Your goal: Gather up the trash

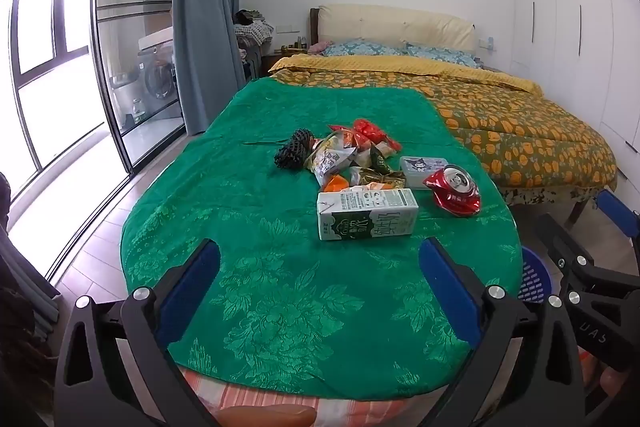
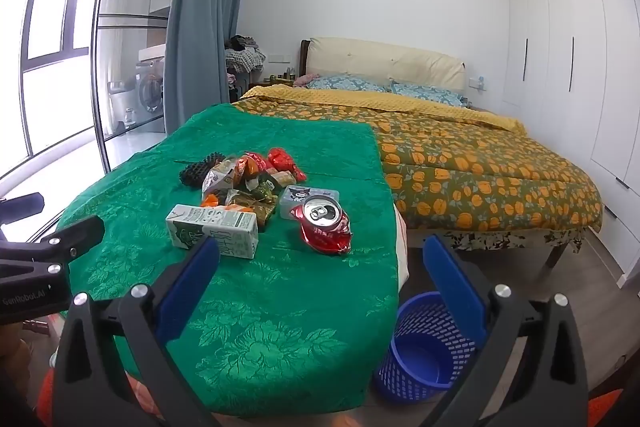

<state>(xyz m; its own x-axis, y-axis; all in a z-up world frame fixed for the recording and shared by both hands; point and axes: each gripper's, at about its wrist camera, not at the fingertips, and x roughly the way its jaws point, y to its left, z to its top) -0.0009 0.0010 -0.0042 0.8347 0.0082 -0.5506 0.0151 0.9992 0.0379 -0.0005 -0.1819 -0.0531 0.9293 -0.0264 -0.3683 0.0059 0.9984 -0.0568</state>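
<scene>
Trash lies on a table under a green cloth (image 1: 260,267). A green-and-white milk carton (image 1: 367,214) lies on its side nearest me; it also shows in the right wrist view (image 2: 212,231). A crushed red can (image 1: 454,190) sits to its right, also in the right wrist view (image 2: 325,225). Behind are crumpled snack wrappers (image 1: 344,157) and a black foam net (image 1: 292,149). My left gripper (image 1: 320,259) is open and empty, short of the carton. My right gripper (image 2: 320,255) is open and empty, near the can. A blue mesh bin (image 2: 424,351) stands on the floor right of the table.
A small tin with a cartoon print (image 1: 422,167) sits behind the can. A bed with an orange-patterned quilt (image 2: 480,171) stands beyond the table. A glass sliding door (image 1: 120,47) and grey curtain (image 1: 204,19) are at the left, white wardrobes (image 2: 580,67) at the right.
</scene>
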